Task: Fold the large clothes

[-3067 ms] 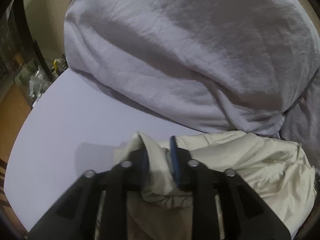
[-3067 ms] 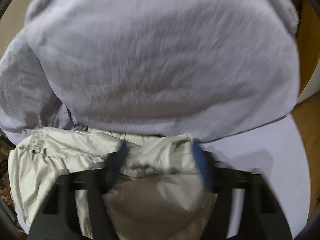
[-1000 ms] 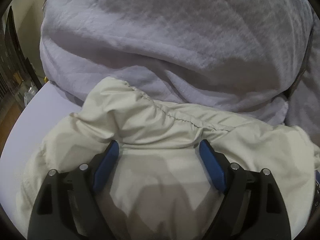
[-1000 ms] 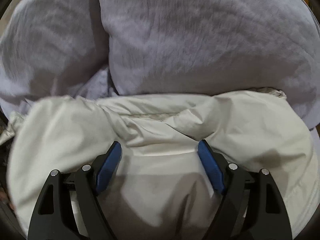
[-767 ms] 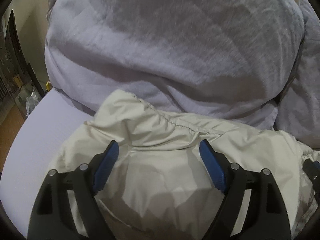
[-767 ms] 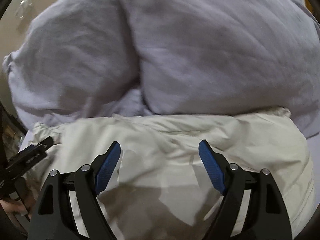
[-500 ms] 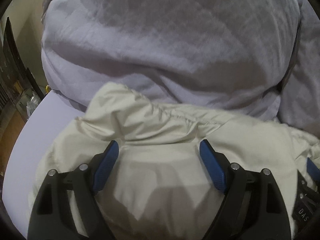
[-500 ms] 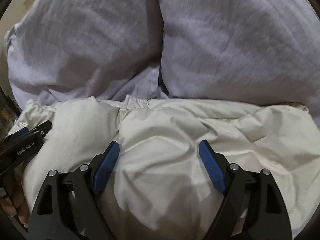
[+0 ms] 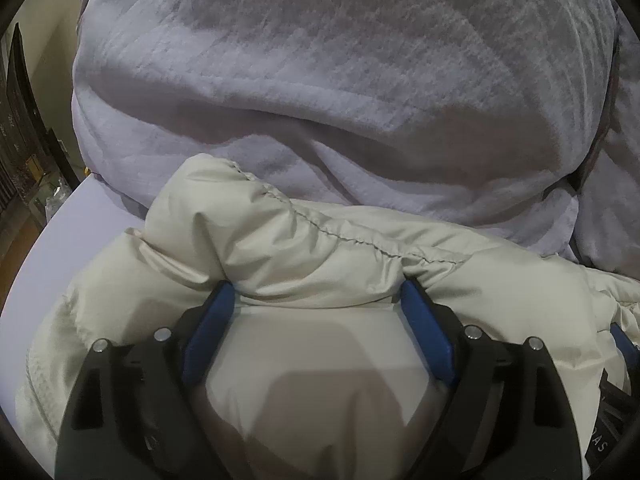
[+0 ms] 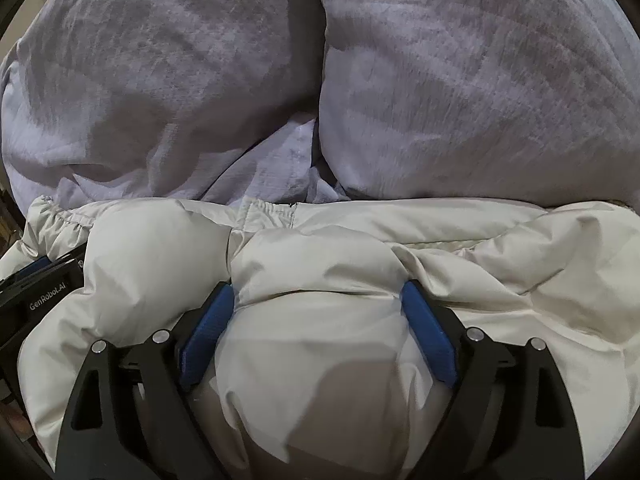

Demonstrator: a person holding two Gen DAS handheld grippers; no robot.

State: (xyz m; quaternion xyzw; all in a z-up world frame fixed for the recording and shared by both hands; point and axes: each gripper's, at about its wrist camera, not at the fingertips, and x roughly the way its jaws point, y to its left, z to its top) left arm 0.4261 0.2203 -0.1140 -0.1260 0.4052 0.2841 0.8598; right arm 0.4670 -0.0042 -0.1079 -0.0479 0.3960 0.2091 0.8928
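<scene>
Grey bedding [image 9: 340, 92] blocks ahead; left table [image 9: 92, 216] bare.

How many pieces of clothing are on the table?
2 that I can make out: a cream puffer jacket nearest, under both open hand-held grippers, and a pale lavender-grey garment bulging behind it, touching its far edge. More could be hidden beneath them.

My cream puffer jacket [image 9: 320, 256] is smooth, faintly sheeny woven cloth, puffed and creased, with a gathered stitched seam. The lavender-grey garment [image 9: 320, 80] behind it is matt cloth with a fine ribbed texture. My left gripper [image 9: 316, 300] has matt black plastic arms, blue pads [image 9: 424, 332] and bright metal screws; my right gripper [image 10: 316, 300] the same. The table [image 9: 88, 232] looks smooth and matt.
</scene>
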